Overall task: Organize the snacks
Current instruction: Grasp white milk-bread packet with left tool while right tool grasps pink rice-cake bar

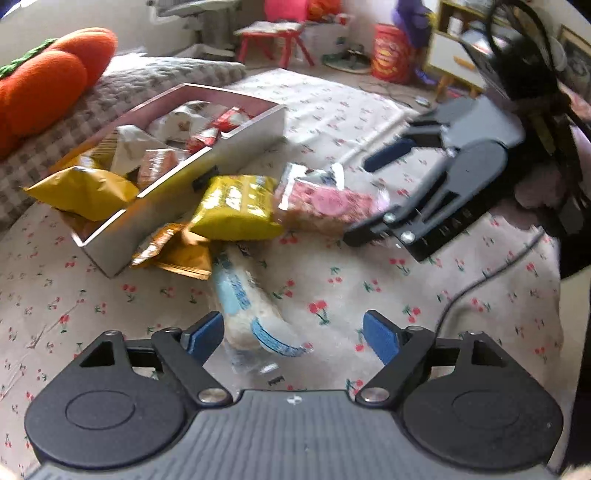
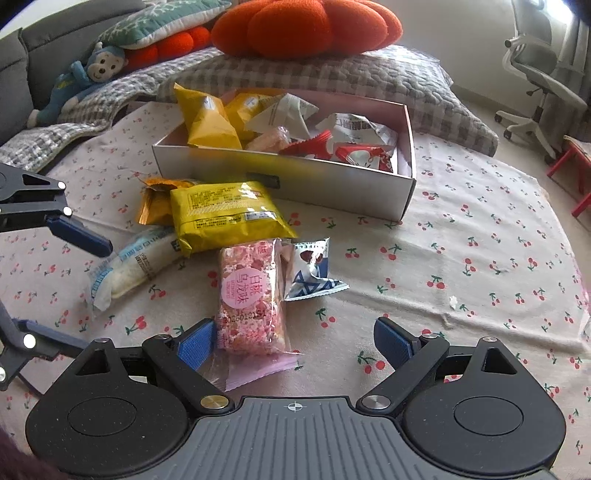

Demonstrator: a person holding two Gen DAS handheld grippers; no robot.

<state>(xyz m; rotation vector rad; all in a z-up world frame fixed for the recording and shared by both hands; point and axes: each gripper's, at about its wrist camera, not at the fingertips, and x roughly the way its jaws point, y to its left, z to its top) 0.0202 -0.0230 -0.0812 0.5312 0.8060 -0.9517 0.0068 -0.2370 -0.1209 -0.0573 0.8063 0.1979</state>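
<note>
The snacks lie in two groups on a cherry-print sheet (image 2: pixel 461 236) spread over a bed: some already sit in an open white box (image 2: pixel 332 184), the rest lie loose just in front of it. In the box are yellow bags (image 2: pixel 207 122), a white wrapper (image 2: pixel 284 110) and red-and-white packets (image 2: pixel 354 151), piled against each other. Outside, a yellow packet (image 2: pixel 225 214) lies close to the box's front wall, overlapping an orange packet (image 2: pixel 155 203) on its left. A pink bar in clear wrap (image 2: pixel 251 295) lies in front of the yellow packet, with a small blue-and-white packet (image 2: pixel 314 269) touching its right side, and a long white-and-blue packet (image 2: pixel 136 262) lies off to the left. The right tool (image 2: pixel 295 343) hangs over the near end of the pink bar with its jaws wide apart; the left blue pad is just beside the wrapper and the right pad is well clear, so nothing is gripped. The left tool (image 1: pixel 293 334) also stands open, its pads on either side of the white-and-blue packet's near end without pressing on it. Behind the box are a checked quilt (image 2: pixel 369 74), an orange cushion (image 2: pixel 306 26) and a blue toy monkey (image 2: pixel 88 74); an office chair (image 2: pixel 539 70) stands at the right.
</note>
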